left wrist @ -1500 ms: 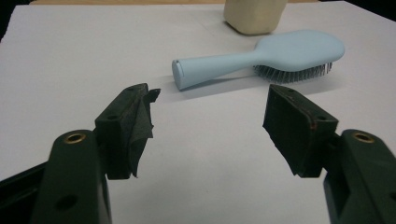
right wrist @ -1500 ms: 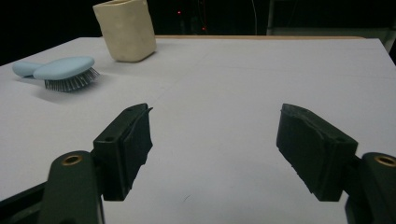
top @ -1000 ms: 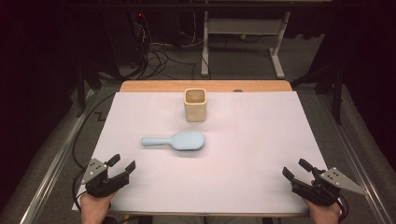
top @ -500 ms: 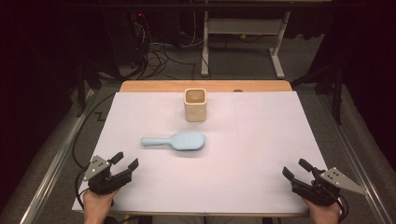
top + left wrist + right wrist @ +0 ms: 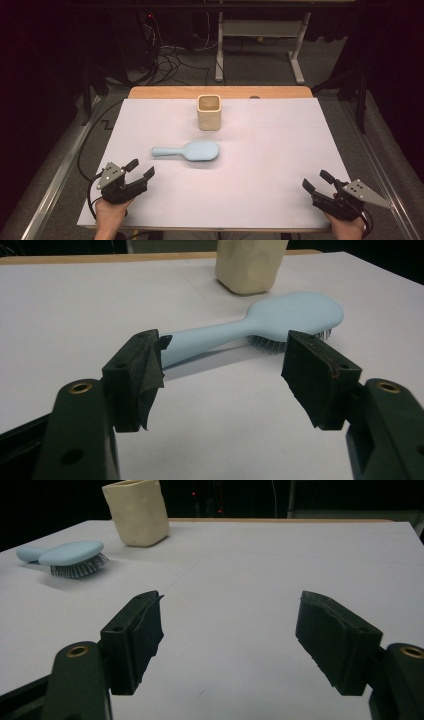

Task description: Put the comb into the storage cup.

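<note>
Blue brush [image 5: 189, 150] lying bristles-down; left gripper [image 5: 140, 169] gaping empty, nearing its handle; a shallow pinch risks it skidding across the desk [image 5: 270, 165].

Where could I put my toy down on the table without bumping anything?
The whole right side, between the cup and the right gripper, is bare. So is the near middle, between both grippers. It's busier by the blue hairbrush, with the left gripper close.

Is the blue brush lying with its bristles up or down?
Down. The blue brush lies flat on the white table, smooth back facing up; in the right gripper view its bristles point down onto the table.
</note>
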Action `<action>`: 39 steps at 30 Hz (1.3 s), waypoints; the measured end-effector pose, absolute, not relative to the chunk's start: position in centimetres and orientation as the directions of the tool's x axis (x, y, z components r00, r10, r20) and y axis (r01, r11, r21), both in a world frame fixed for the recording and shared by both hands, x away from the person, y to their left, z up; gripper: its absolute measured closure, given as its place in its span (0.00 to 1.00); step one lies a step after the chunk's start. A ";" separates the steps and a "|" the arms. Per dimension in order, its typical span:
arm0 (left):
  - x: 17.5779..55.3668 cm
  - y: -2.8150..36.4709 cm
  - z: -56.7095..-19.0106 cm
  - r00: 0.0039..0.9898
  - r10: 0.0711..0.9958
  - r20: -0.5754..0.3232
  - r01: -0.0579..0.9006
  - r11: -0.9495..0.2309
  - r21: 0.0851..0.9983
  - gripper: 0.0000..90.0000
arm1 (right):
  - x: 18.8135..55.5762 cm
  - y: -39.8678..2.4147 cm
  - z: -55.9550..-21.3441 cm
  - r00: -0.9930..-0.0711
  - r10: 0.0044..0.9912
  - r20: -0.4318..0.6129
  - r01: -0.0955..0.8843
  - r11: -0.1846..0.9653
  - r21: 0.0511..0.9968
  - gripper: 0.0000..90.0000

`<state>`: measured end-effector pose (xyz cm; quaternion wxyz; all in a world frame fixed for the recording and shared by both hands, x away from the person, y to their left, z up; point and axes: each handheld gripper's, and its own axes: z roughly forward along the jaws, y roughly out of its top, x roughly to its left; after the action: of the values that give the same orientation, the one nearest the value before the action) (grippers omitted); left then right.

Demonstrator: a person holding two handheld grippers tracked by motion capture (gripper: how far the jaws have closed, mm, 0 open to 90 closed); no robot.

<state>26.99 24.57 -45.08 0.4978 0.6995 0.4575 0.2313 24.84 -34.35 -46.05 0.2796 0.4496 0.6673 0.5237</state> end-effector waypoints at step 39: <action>31.7 21.8 -43.2 0.498 0.861 -0.100 0.393 -0.121 0.911 0.39 | 24.9 -34.1 -46.0 -0.451 0.886 0.104 0.311 0.047 0.949 0.30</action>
<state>31.69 21.82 -43.17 0.4943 0.7103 0.4416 0.2368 24.87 -34.12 -46.05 0.2733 0.4468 0.6699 0.5262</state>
